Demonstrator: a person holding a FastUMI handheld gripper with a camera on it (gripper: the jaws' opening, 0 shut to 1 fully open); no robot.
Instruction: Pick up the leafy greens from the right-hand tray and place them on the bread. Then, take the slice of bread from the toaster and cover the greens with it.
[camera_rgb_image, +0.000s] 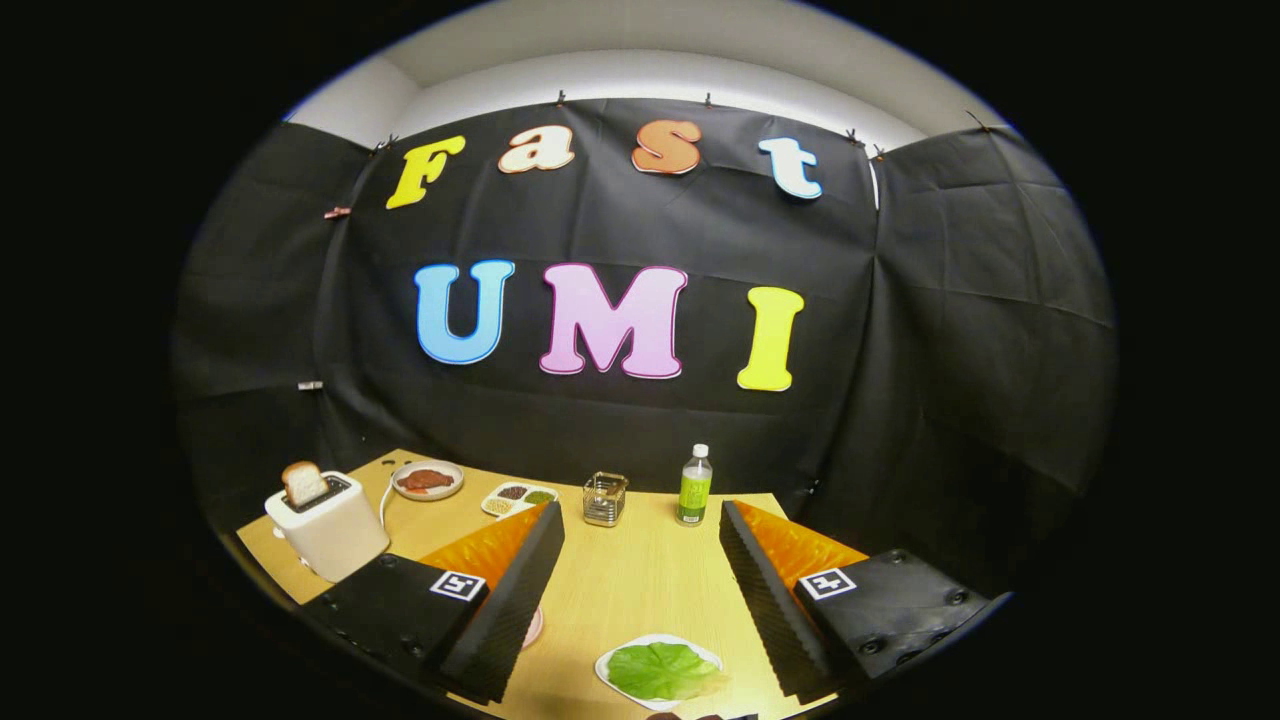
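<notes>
The gripper (640, 590) hung level above the wooden table (640, 580), fingers spread wide and empty. Between them lay the lettuce leaf (660, 670) on its white tray (607, 668). The bread slice (303, 483) stood in the toaster (328, 525) beyond the left finger.

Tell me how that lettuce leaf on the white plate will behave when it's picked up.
The lettuce leaf looks thin and crinkled, so probably floppy, light and easily torn. It lies flat on its white plate, between the open tool's fingers, so pinching an edge may be fiddly.
</notes>
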